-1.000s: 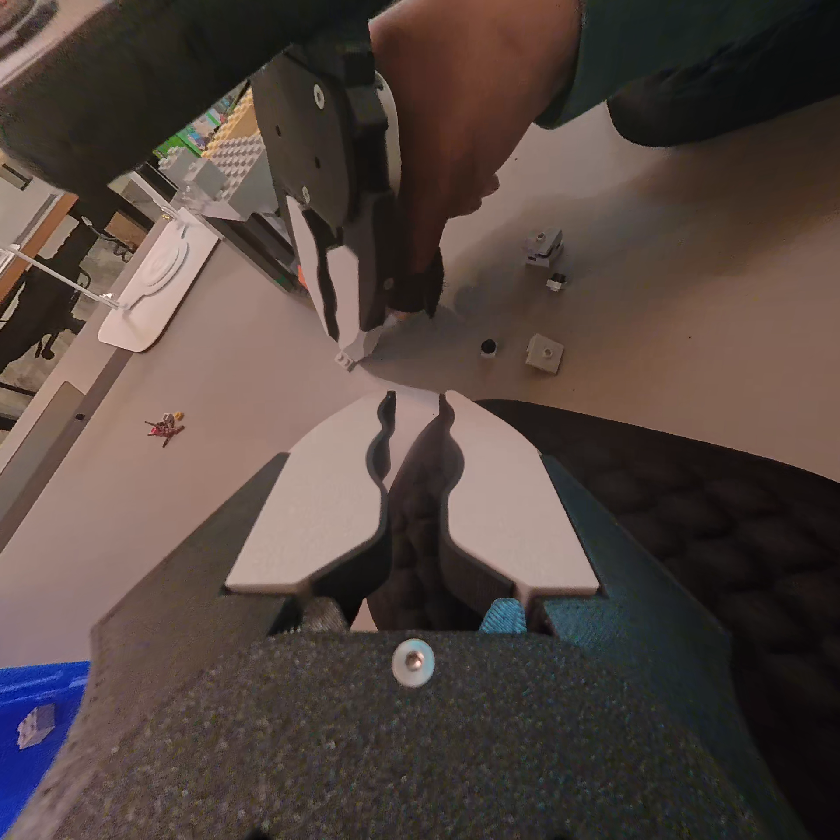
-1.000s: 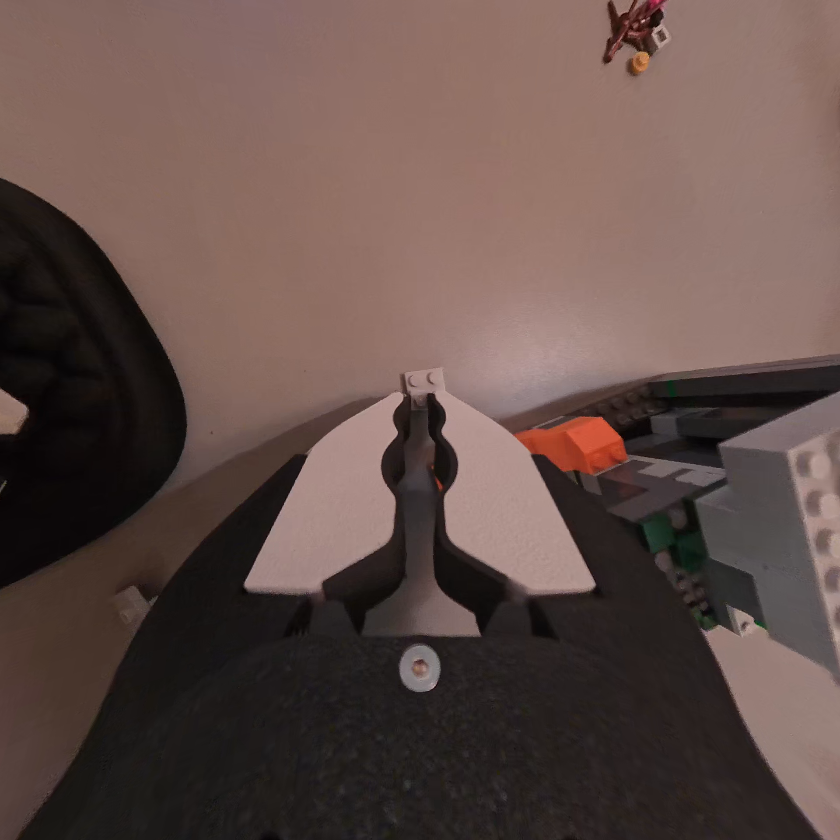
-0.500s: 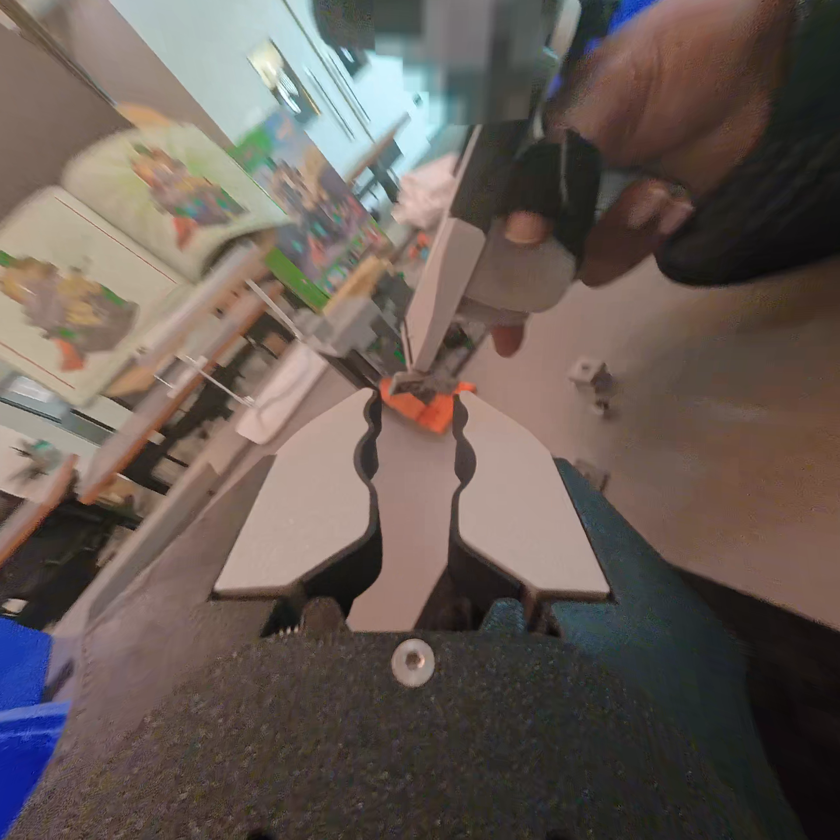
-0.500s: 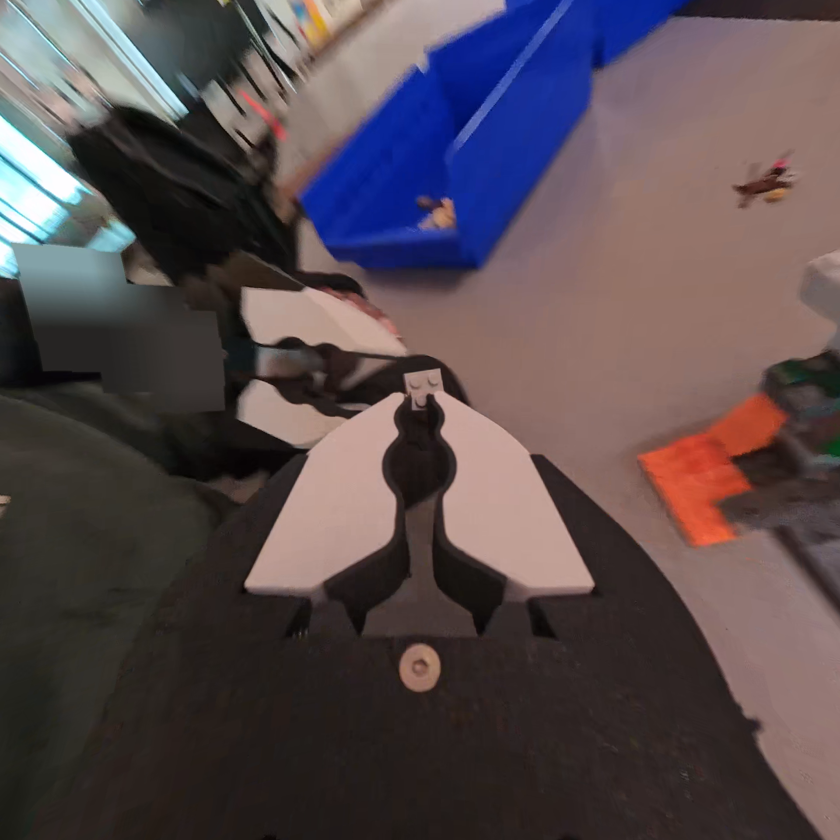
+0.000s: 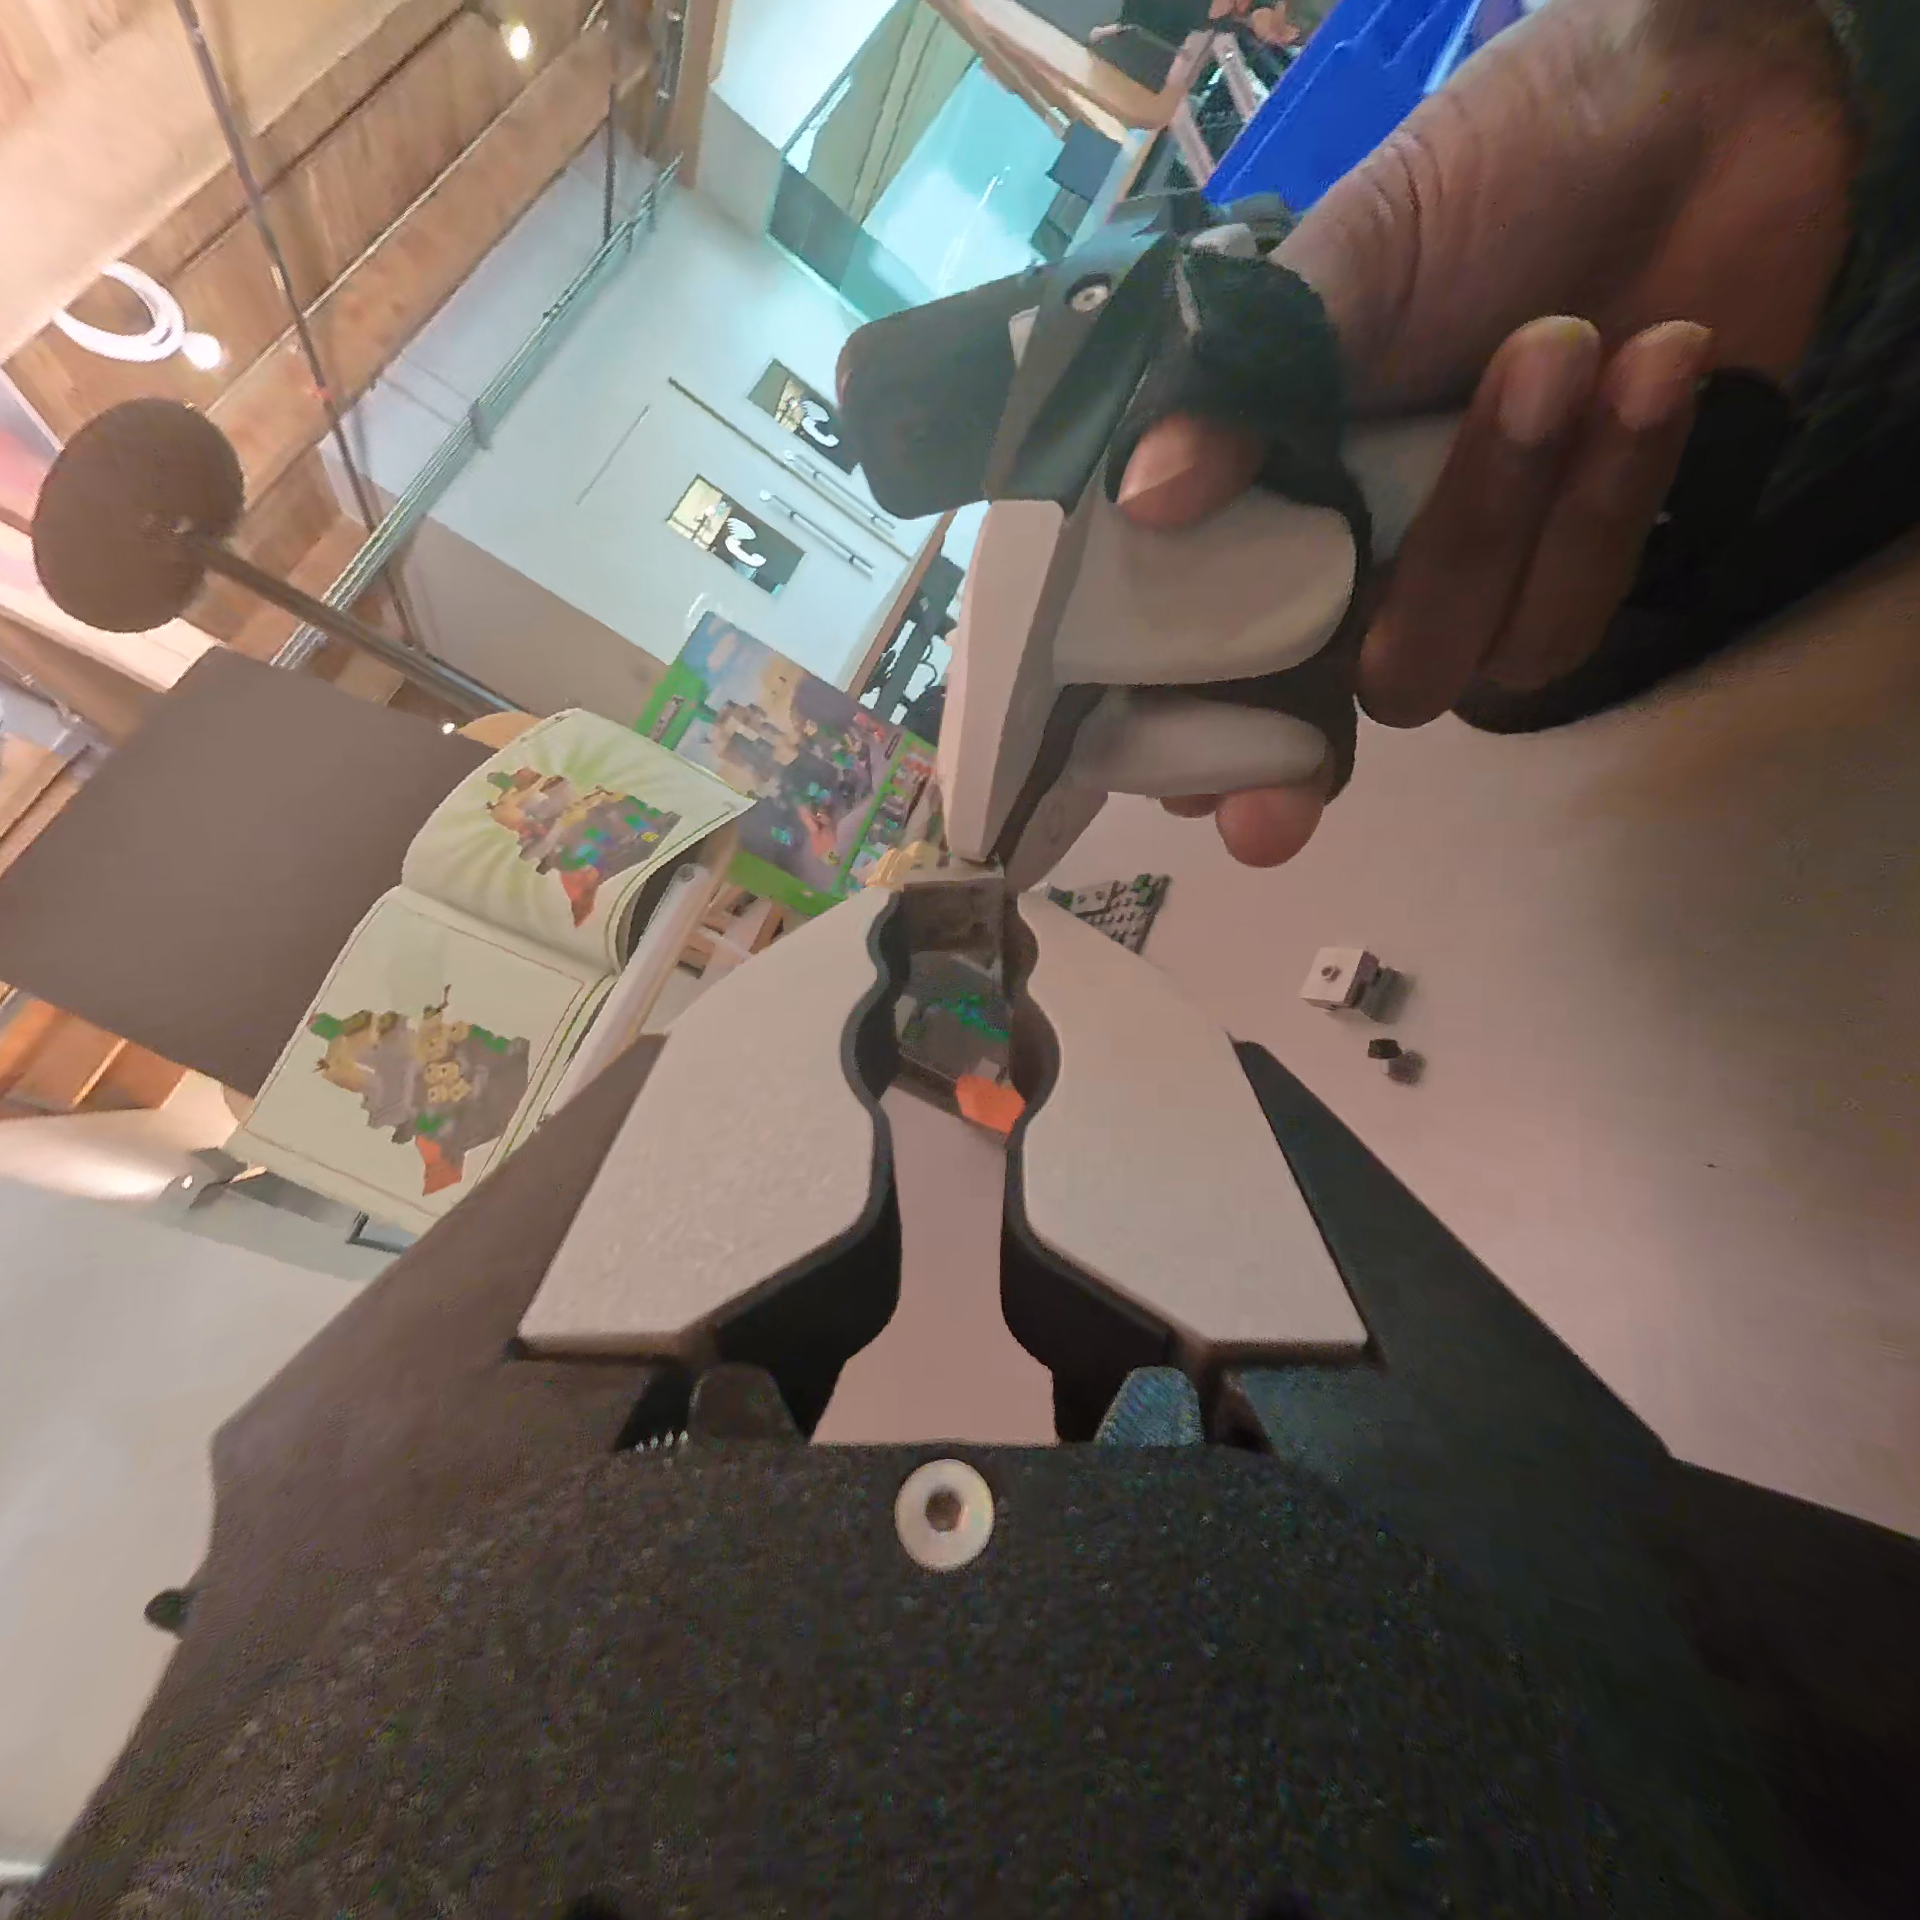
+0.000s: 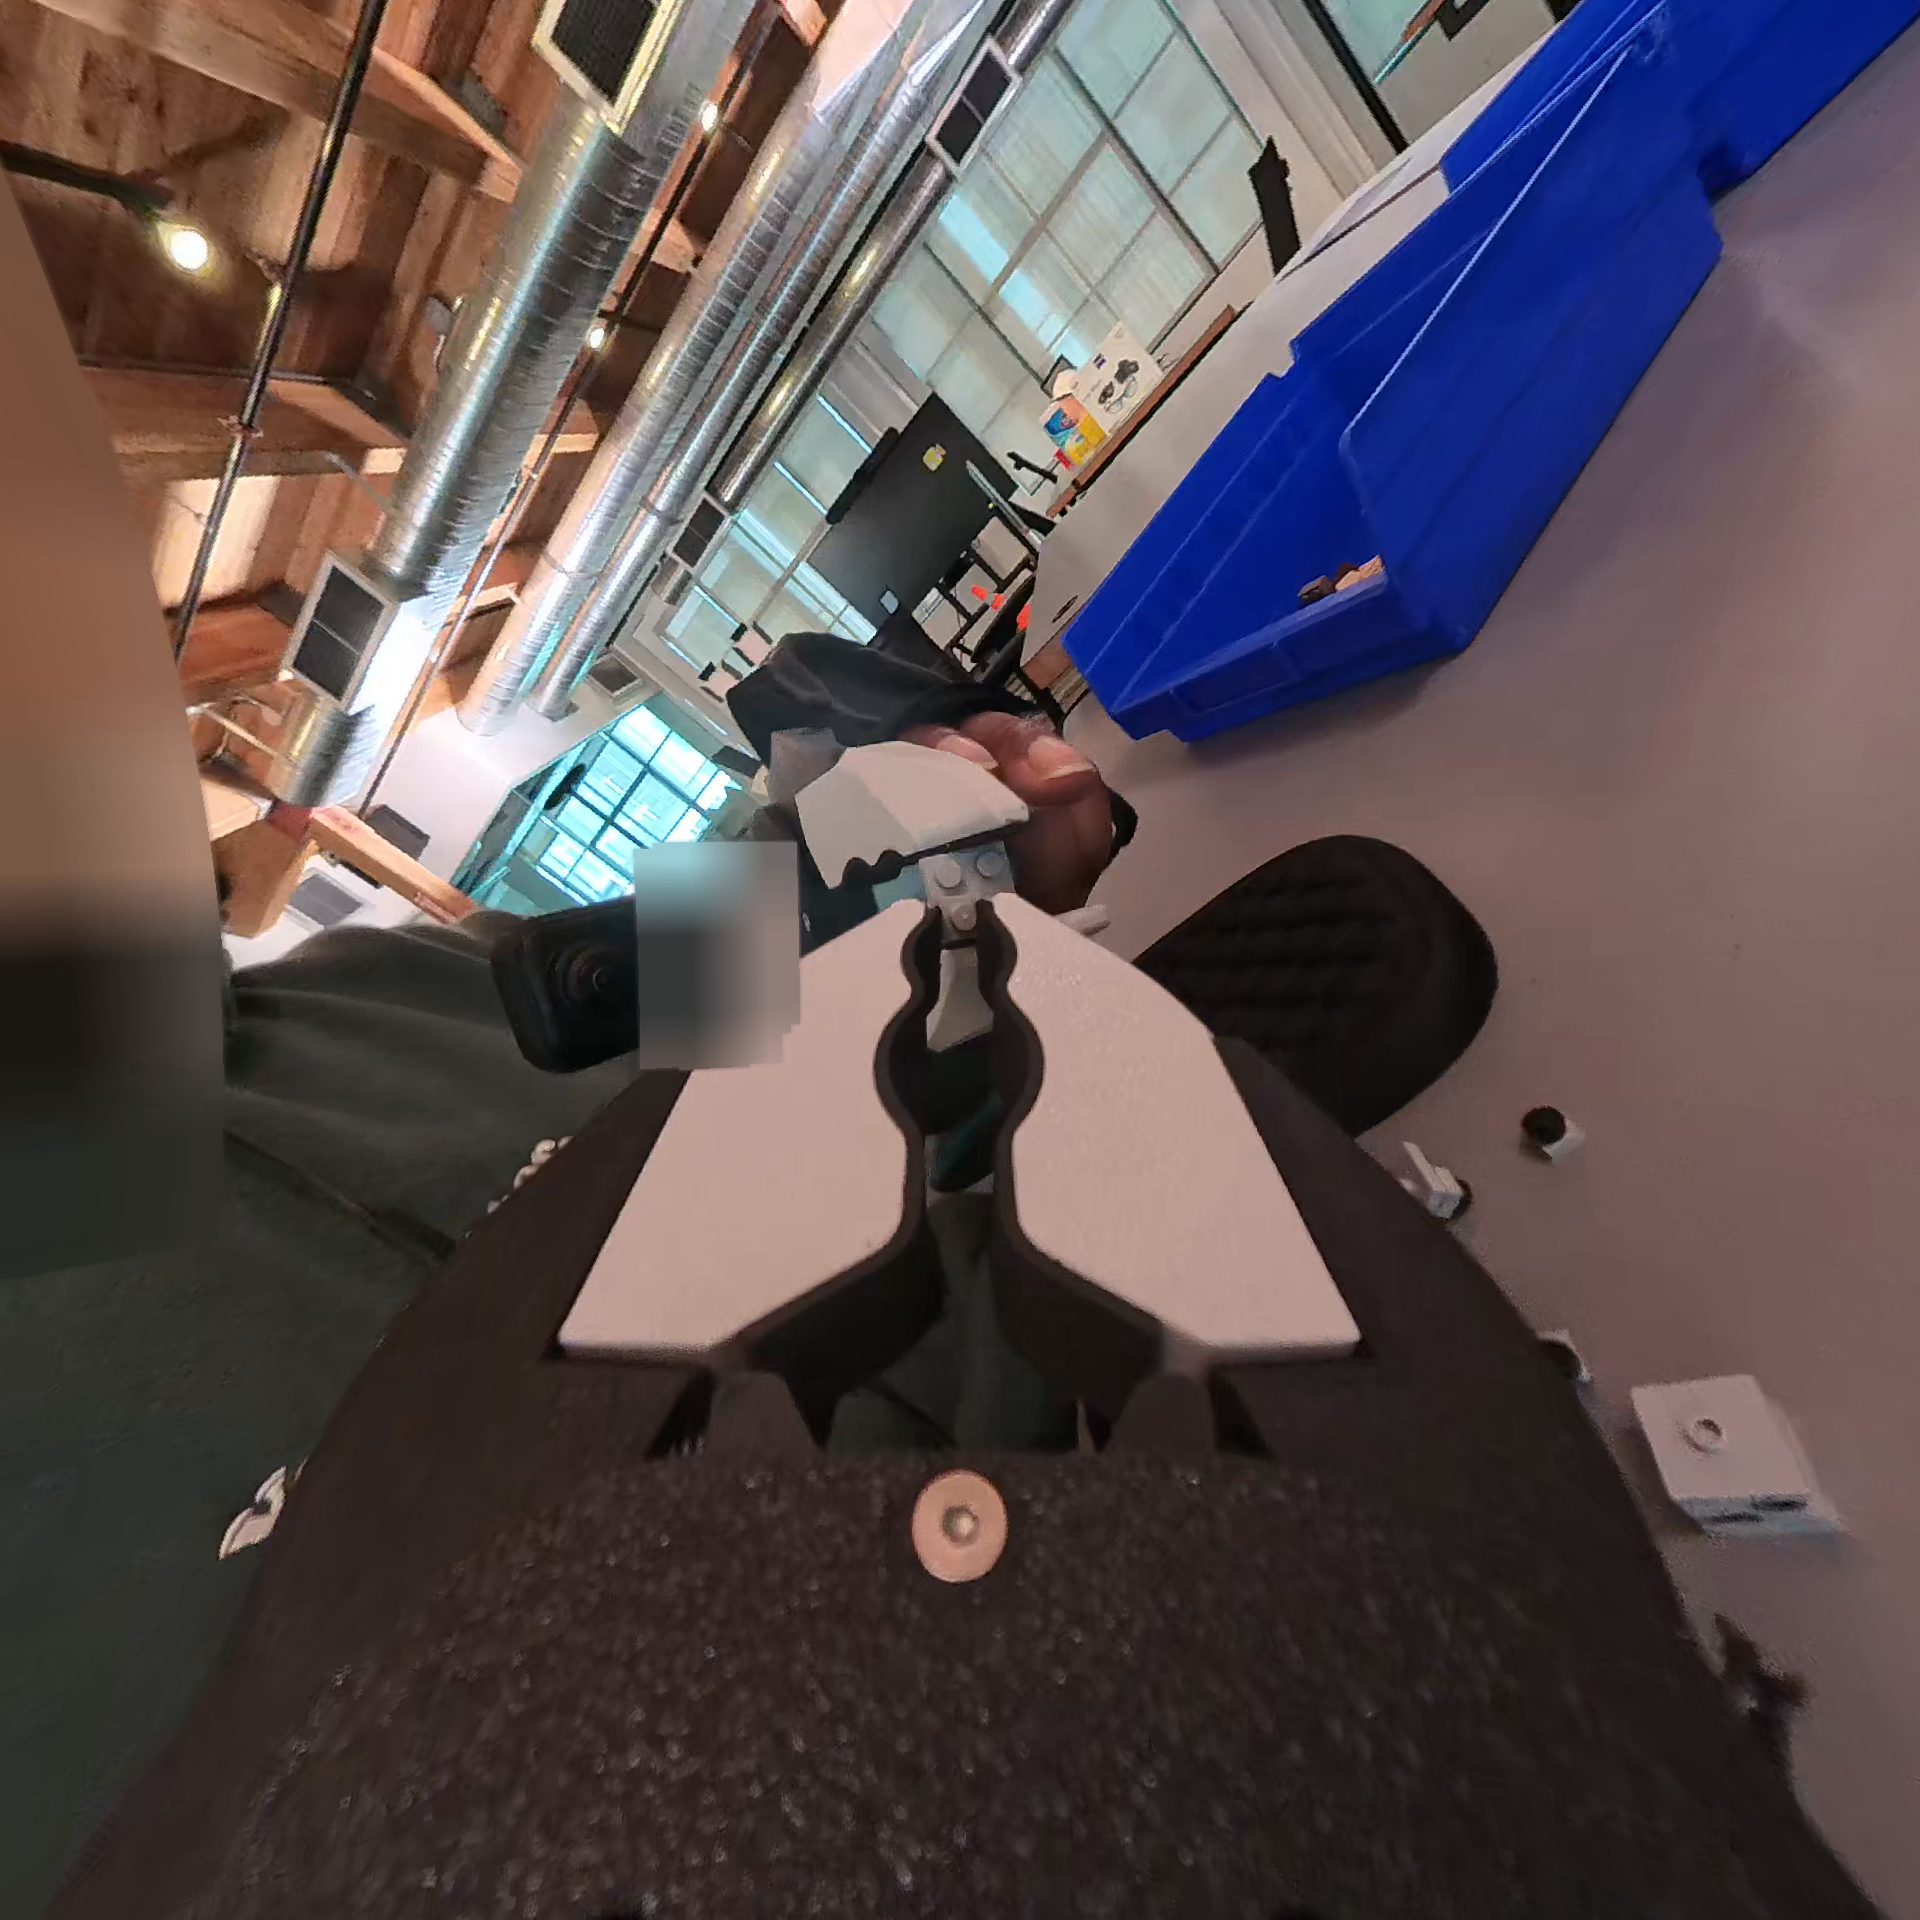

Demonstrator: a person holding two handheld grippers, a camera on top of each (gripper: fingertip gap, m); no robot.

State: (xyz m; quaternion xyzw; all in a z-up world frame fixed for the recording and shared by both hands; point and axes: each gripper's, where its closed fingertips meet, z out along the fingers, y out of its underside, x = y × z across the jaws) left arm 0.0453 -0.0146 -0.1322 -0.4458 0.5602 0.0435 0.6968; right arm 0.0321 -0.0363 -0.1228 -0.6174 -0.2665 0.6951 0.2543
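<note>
- Above the tabletop [image 6: 1621, 790], both grippers meet tip to tip, held in the air.
- Right gripper [image 6: 961, 914]: jaws nearly closed, pinching 1 small light-grey studded plate [image 6: 968, 878] at the very tips; most of the plate sticks out past them.
- Left gripper [image 5: 951, 914]: jaws part open, a clear gap between them. The plate sits between its tips, 1 finger on either side. Can't tell whether the pads touch it.
- Right hand [image 5: 1558, 364] wraps the right gripper's handle, trigger squeezed.
- Through the left jaws' gap: a grey-green brick model [image 5: 951, 1023] with an orange piece [image 5: 987, 1103], down on the tabletop.
- Beyond it: an open instruction booklet [image 5: 499, 935] on a stand.
- Right wrist view: blue bins [image 6: 1455, 436] well apart, a black padded mat [image 6: 1340, 977] near, loose small grey parts [image 6: 1725, 1465] beside it.
</note>
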